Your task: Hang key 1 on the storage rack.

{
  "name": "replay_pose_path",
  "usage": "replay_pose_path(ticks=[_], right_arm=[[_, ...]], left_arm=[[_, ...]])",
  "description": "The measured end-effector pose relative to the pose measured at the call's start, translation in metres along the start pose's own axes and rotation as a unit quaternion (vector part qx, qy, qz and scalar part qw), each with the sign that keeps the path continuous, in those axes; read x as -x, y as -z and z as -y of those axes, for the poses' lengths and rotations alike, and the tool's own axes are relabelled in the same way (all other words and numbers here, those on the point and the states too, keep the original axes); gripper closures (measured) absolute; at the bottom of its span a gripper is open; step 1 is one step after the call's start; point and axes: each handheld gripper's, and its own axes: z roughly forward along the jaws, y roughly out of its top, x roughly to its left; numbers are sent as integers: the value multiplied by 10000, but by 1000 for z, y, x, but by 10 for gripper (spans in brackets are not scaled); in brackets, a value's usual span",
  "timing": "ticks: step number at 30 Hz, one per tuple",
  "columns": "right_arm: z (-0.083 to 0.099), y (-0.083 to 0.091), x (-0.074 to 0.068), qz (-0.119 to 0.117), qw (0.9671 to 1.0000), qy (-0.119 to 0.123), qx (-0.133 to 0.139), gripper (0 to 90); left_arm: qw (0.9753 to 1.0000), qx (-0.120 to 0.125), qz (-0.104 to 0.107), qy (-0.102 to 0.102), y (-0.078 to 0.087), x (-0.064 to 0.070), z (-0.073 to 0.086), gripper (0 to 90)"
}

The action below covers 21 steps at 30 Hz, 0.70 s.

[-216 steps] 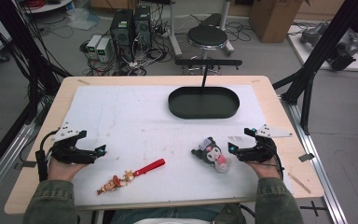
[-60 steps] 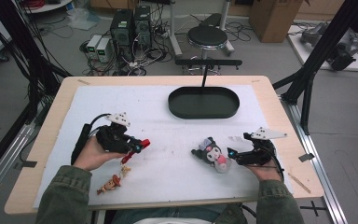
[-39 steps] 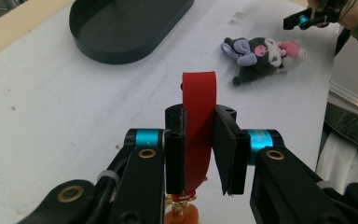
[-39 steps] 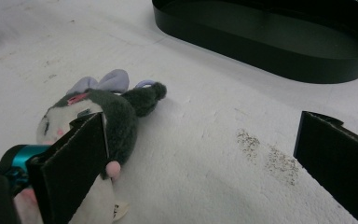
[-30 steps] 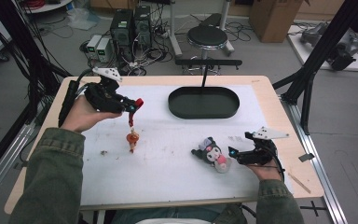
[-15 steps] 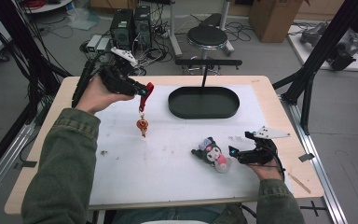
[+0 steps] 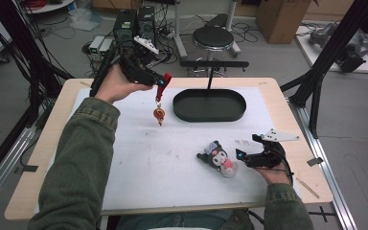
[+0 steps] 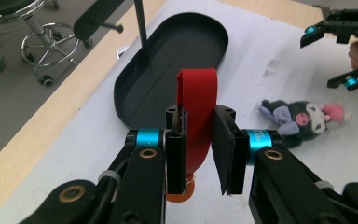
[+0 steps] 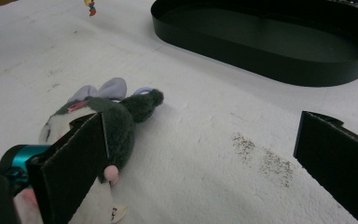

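My left gripper (image 7: 162, 82) is raised above the table's back left, shut on a red strap (image 7: 161, 89). An orange charm (image 7: 159, 114) hangs from the strap, clear of the mat, just left of the black oval tray (image 7: 210, 118). In the left gripper view the strap (image 8: 197, 98) stands pinched between the jaws of the left gripper (image 8: 198, 149), with the charm (image 8: 179, 193) below and the tray (image 8: 168, 70) beyond. A dark plush toy (image 7: 217, 158) lies on the white mat. My right gripper (image 7: 247, 146) rests open right beside it, one jaw against the plush (image 9: 116, 121).
The tray (image 9: 261, 32) holds nothing, and a thin black post rises behind it. The white mat (image 7: 139, 163) covers most of the wooden table. Beyond the table's far edge stand a stool (image 7: 213, 36) and electronics with cables.
My left gripper took the red strap off the mat near the front, lifted it, and carried it back and rightwards, towards the tray. The right gripper and plush stayed put.
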Motion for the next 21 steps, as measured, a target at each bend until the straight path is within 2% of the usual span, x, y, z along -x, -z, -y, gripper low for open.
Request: replay_pose_path(ticks=[11, 15, 18, 19, 21], right_arm=[[1, 4, 1, 29, 9999, -54, 88, 19], [2, 6, 1, 37, 9999, -35, 121, 19], [3, 6, 1, 14, 9999, -100, 116, 19], [3, 6, 2, 31, 9999, -54, 153, 19], [4, 6, 3, -13, 9998, -137, 150, 19]], left_arm=[[9998, -31, -32, -176, -15, -6, -31, 754], [9999, 87, 32, -82, -21, -14, -41, 754], [10000, 41, 32, -57, -27, -19, -47, 754], [10000, 81, 18, -19, -29, -20, -49, 754], [9998, 196, 29, 61, -34, -23, -53, 754]])
